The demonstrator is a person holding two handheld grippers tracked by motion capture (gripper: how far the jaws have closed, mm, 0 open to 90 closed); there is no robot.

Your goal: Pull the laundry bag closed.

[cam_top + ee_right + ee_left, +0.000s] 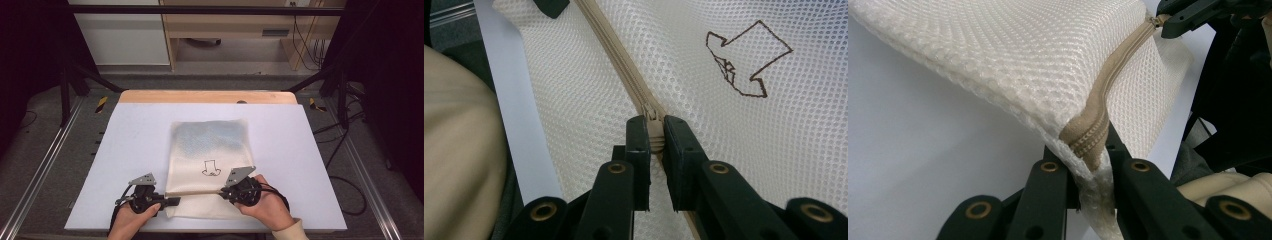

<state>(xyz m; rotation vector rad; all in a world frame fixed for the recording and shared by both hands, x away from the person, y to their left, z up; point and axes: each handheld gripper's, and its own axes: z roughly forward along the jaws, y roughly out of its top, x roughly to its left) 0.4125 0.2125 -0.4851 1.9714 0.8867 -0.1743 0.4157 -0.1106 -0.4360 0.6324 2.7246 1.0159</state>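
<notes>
White tabletop (125,150) w/ a wooden far edge, dark frame rails either side, shelving behind. A cream mesh zip bag (207,150) lay flat approx. mid-table, near the person's edge, small drawn logo (210,168) on its front; zipper (197,192) ran across the near end. Left gripper (172,201) sat at the bag's left near corner: in the left gripper view its jaws were clamped tight on the zipper's end (1088,142) plus a pinch of mesh, corner lifted a bit off the table. Right gripper (223,191), further right along the same zipper line, jaws closed on the zipper pull (653,131), w/ the slider just ahead of the tips in the right gripper view. Couldn't tell from the teeth whether the zip was being opened or closed. Judged step: zip travel in hand, left anchoring, right set to drag the pull. Next move probably needs left to hold firm so the tape stays taut, and right to pull straight along the zipper, not up, else the pull may slip from the pads or the mesh bunch.
</notes>
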